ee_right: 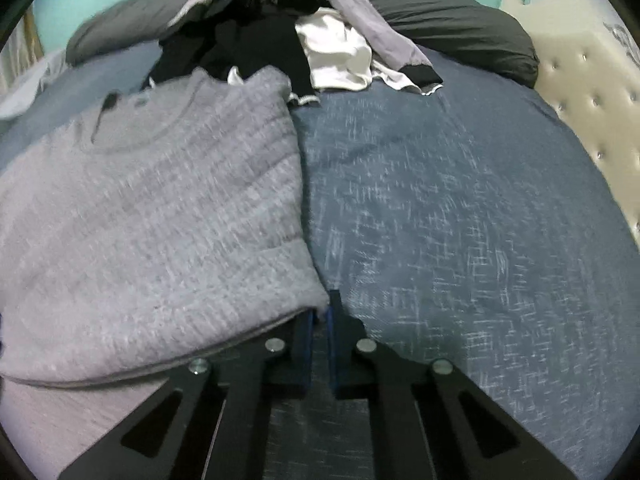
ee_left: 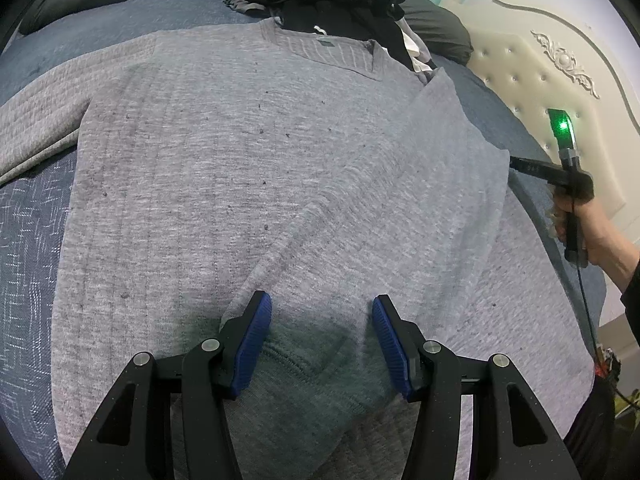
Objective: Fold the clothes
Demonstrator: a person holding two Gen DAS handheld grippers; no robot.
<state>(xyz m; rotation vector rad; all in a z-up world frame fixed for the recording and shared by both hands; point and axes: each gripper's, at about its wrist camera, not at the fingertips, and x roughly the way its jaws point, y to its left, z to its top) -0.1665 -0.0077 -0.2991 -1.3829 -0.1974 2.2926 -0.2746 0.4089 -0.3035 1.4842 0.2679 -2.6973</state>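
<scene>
**On the bed – grey sweater, mid-fold**

On the blue bed (ee_right: 460, 200) the grey sweater (ee_left: 248, 168) lies flat. Left gripper (ee_left: 322, 320) hovers over its lower middle, jaws apart, holding nothing – right gripper (ee_right: 319, 320) has its jaws pinched together at the sweater's folded edge.

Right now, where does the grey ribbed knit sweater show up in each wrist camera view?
Left wrist view: the grey ribbed knit sweater fills the centre, spread flat, one sleeve folded across it.
Right wrist view: sweater fills the left half, its edge at the picture's middle.
Shared landmark: the pile of dark and white clothes beyond the sweater's collar.
</scene>
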